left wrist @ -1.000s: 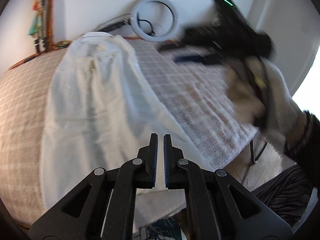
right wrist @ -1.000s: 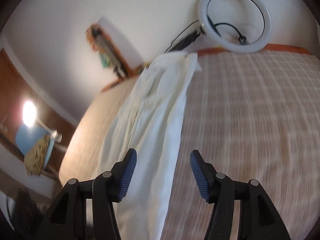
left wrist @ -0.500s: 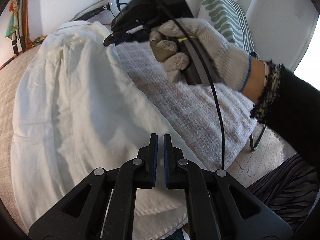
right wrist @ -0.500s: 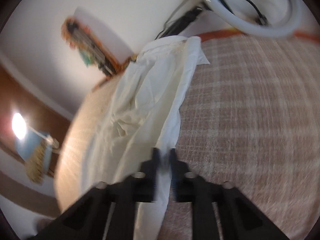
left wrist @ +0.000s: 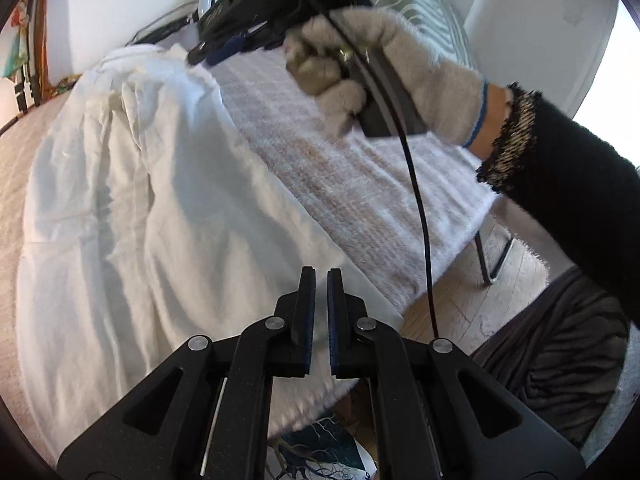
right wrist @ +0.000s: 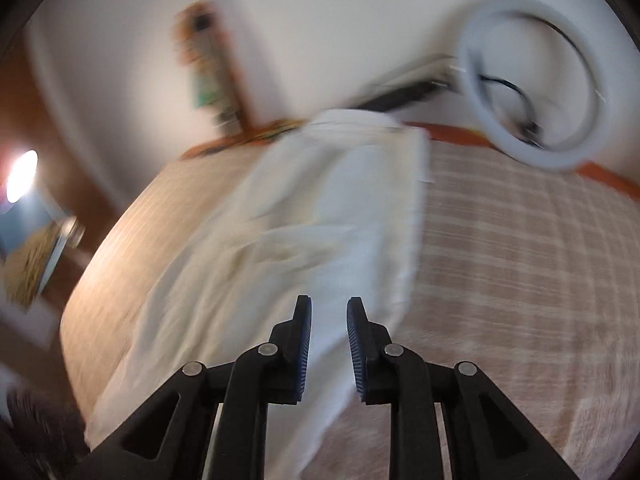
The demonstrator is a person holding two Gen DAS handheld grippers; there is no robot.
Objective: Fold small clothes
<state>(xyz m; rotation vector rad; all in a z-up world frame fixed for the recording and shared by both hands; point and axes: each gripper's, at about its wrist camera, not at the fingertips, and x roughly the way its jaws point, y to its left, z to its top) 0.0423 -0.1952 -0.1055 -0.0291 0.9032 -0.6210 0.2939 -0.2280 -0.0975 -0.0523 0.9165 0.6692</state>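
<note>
The left wrist view looks down from close above the near edge of the bed [left wrist: 360,184], facing along the white garment [left wrist: 160,220] toward the wall at 12 o'clock, with the right tool [left wrist: 224,46] at 1 o'clock. The right wrist view sits low over the same bed [right wrist: 520,260], blurred. Both share the garment [right wrist: 320,220] and the ring light [right wrist: 532,92] against the far wall.

The garment [left wrist: 160,216] lies on the blanket [left wrist: 360,184], stretching from the near edge toward the wall. A ring light [right wrist: 532,92] stands behind its far end, to the right. The right gripper [left wrist: 236,46] hangs over that far end, and the left gripper [left wrist: 321,280] is above the near hem.
</note>
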